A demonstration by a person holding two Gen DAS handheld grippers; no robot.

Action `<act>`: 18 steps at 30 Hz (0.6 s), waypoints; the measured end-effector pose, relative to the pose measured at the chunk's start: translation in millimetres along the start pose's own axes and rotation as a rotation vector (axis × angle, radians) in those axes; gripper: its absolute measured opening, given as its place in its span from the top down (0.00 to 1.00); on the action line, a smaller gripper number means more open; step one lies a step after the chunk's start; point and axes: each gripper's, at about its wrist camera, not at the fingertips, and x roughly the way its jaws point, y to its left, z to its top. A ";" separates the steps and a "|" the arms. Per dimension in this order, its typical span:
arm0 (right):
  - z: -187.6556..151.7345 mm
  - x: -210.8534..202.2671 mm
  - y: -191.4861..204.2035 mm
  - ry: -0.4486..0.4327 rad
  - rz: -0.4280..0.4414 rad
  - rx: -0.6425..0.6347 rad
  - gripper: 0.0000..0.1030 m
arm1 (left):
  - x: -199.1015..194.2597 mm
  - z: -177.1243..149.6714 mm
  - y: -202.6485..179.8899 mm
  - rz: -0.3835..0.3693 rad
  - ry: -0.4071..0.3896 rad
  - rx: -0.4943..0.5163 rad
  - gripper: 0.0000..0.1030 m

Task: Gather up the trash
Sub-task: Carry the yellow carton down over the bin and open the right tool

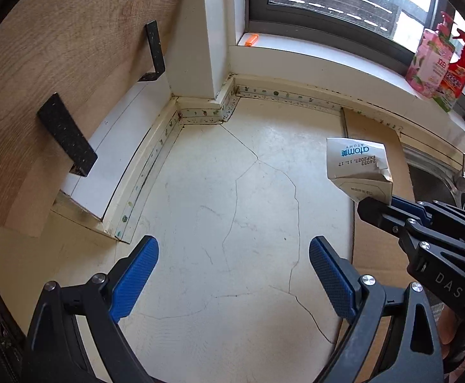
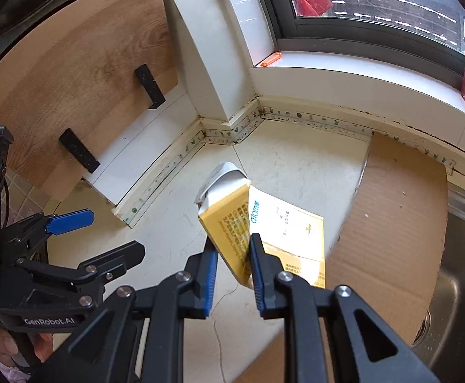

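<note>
Empty carton (image 2: 264, 223), centre frame: judged light, thin card, crushable. Right tongs (image 2: 232, 255) clamp lower edge; firmer hold likely mid-body. Left tongs (image 1: 234, 255) spread wide, holding nothing.

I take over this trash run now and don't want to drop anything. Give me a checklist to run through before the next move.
1. Right gripper shut on the carton: ok.
2. Carton clear of the counter: ok, it hangs above it.
3. Left gripper open and free: ok, nothing between its pads.
4. Grip depth: not ok, the pads pinch only the carton's lower edge.
5. Trash bin or bag in sight: not ok, neither view shows one.
6. More trash on the counter: cannot tell; only cardboard lies beside the sink.
</note>
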 end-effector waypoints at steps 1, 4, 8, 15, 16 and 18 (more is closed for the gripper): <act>-7.0 -8.6 6.2 -0.006 -0.004 0.008 0.81 | -7.8 -8.0 1.1 -0.010 -0.007 0.012 0.08; -25.8 -29.0 24.4 -0.028 -0.024 0.025 0.81 | -28.3 -30.6 4.8 -0.036 -0.025 0.040 0.08; -56.2 -57.4 51.9 -0.058 -0.036 0.061 0.81 | -54.5 -63.0 14.9 -0.065 -0.045 0.066 0.08; -117.5 -94.2 98.3 -0.094 -0.027 0.125 0.81 | -99.7 -127.3 37.4 -0.078 -0.087 0.083 0.08; -126.9 -98.3 104.0 -0.096 -0.027 0.135 0.81 | -104.0 -137.1 41.3 -0.088 -0.087 0.079 0.08; -146.1 -105.7 114.6 -0.099 -0.026 0.152 0.81 | -111.4 -158.3 48.6 -0.113 -0.078 0.068 0.08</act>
